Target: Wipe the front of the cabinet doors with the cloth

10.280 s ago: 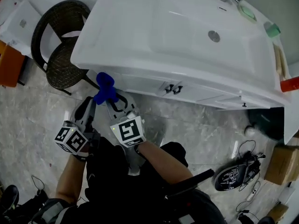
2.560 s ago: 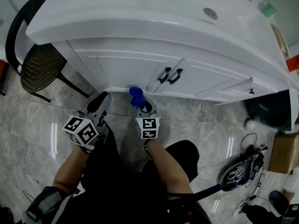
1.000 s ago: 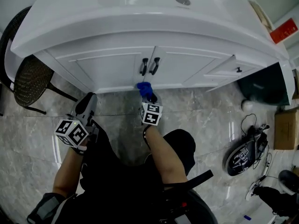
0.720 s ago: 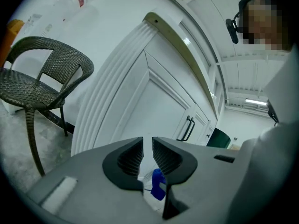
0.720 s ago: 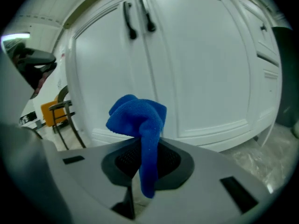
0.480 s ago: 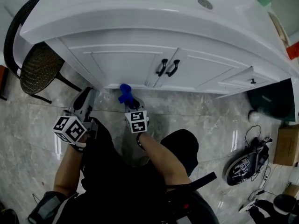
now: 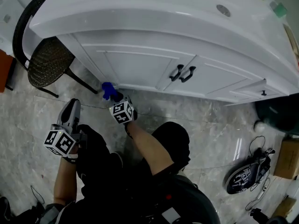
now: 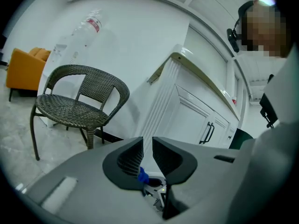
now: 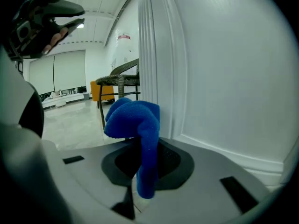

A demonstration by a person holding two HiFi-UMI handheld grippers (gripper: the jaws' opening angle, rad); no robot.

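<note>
Nearest to the camera, the left gripper (image 7: 71,107) hung low over the floor (image 7: 28,111), well apart from the cabinet. In the left gripper view its jaws (image 8: 147,149) were almost pressed together, with only a thin slit between them and nothing in it.

A little further forward, the right gripper (image 7: 115,97) was stretched out to the bottom left corner of the cabinet. Its jaws (image 9: 145,158) were pinching the blue cloth (image 9: 135,120), which stood up from between them in a folded lump. In the head view the cloth (image 7: 108,89) lay at the foot of the left cabinet door (image 7: 135,68), just beside the ribbed corner post (image 9: 156,64). It was not possible to tell whether the cloth really touched the white surface.

Behind the cloth, the flat door panel (image 9: 229,73) filled the right gripper view. The two black handles (image 7: 183,73) were in the middle of the cabinet front, well apart from the cloth.

To the left of the cabinet stood a woven chair (image 7: 46,59), and above everything was the white sink top (image 7: 154,13).
</note>
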